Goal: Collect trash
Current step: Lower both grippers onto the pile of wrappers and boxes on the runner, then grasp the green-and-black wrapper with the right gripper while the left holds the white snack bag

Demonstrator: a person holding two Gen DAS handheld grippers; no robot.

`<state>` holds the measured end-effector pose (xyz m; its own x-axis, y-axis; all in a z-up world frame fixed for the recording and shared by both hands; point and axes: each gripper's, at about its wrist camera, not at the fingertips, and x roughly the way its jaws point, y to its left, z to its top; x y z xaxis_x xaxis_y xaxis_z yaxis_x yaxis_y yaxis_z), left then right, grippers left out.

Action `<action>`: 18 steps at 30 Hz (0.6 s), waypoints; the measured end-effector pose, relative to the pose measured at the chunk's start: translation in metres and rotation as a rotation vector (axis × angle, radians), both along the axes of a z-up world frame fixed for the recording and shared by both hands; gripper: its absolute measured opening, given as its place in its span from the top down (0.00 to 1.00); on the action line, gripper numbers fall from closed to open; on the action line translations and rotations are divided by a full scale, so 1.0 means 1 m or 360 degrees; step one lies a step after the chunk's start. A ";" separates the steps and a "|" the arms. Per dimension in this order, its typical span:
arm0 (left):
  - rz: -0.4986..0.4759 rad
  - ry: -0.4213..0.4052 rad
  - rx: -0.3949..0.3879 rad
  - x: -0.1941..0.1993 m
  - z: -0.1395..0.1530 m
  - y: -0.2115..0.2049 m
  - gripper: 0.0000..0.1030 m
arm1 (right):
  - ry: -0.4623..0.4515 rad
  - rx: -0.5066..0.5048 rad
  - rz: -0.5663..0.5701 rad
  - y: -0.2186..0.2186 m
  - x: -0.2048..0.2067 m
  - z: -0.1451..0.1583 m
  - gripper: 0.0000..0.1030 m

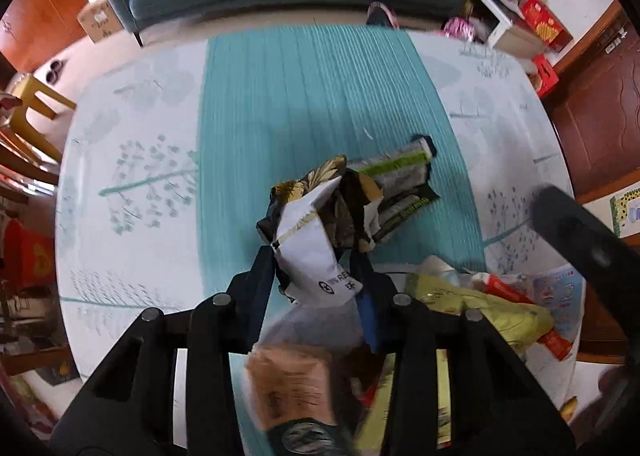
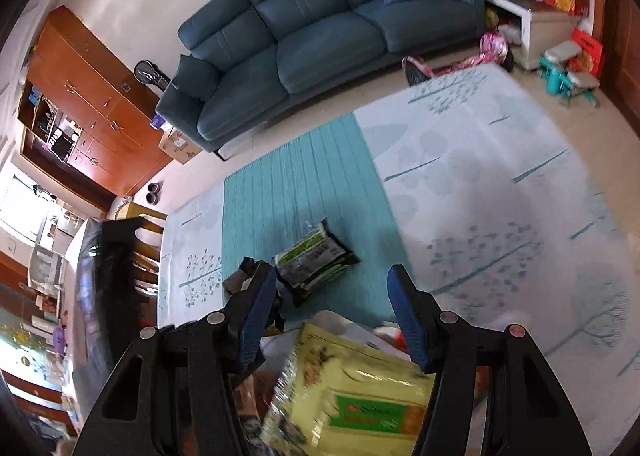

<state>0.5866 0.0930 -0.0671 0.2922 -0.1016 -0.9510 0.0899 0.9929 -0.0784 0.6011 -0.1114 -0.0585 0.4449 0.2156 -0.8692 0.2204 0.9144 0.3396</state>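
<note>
Wrappers (image 1: 316, 232) clenched in left gripper (image 1: 316, 256) show only there; right gripper (image 2: 332, 288) gapes over yellow packet (image 2: 356, 388).

The yellow packet (image 2: 352, 396) is blurred and cut off below, perhaps a snack bag.
</note>
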 end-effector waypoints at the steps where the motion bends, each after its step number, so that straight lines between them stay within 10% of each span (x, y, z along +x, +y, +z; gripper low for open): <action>1: 0.0006 -0.0021 0.0004 -0.001 0.001 0.007 0.67 | 0.0021 0.0023 -0.0006 0.004 0.006 -0.008 0.43; 18: 0.0259 -0.0046 -0.0149 -0.005 0.013 0.095 0.67 | 0.0294 -0.0069 -0.0196 0.044 0.088 -0.104 0.41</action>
<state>0.5812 0.1876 -0.0540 0.3393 -0.1385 -0.9304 -0.0676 0.9830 -0.1709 0.6887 -0.0673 -0.1624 0.2979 0.1298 -0.9457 0.3863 0.8896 0.2438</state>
